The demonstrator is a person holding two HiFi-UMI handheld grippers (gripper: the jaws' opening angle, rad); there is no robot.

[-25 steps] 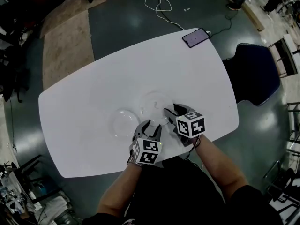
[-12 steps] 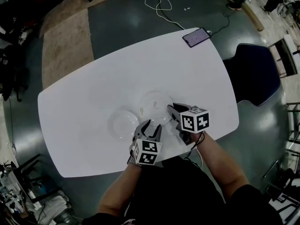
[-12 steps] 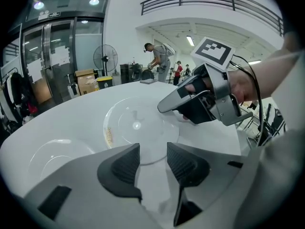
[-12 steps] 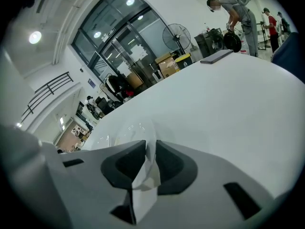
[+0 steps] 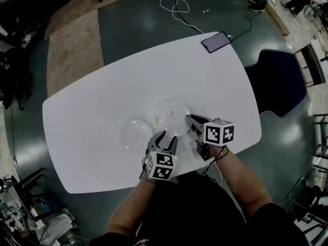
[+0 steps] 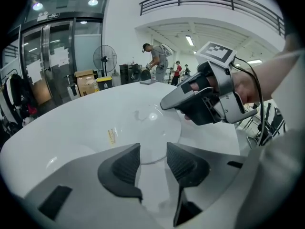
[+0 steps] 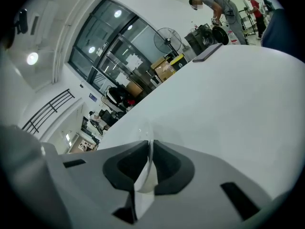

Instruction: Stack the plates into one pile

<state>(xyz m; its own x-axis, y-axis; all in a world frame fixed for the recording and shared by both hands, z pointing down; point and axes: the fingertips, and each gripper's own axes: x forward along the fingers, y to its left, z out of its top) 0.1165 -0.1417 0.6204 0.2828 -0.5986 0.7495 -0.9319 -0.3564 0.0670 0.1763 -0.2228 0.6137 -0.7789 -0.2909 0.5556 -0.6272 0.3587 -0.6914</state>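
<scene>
**Right plate pinched at the rim, lift not yet made.**

Your right tongs (image 5: 190, 120) have just been closing, and they now clench the clear rim of the right plate (image 5: 171, 116) at its near-right edge. That plate looks to rest on the counter (image 5: 92, 106). Your left tongs (image 5: 169, 136) are released, with the jaws apart at the same plate's near edge and gripping nothing. The left plate (image 5: 136, 134) lies just beside the first, not touching it. The next move, as I judge it, is to raise the held plate clear, carry it left and centre it over the other before you let go. Keep it level, because a thin, slick rim could slip from the pads.
</scene>
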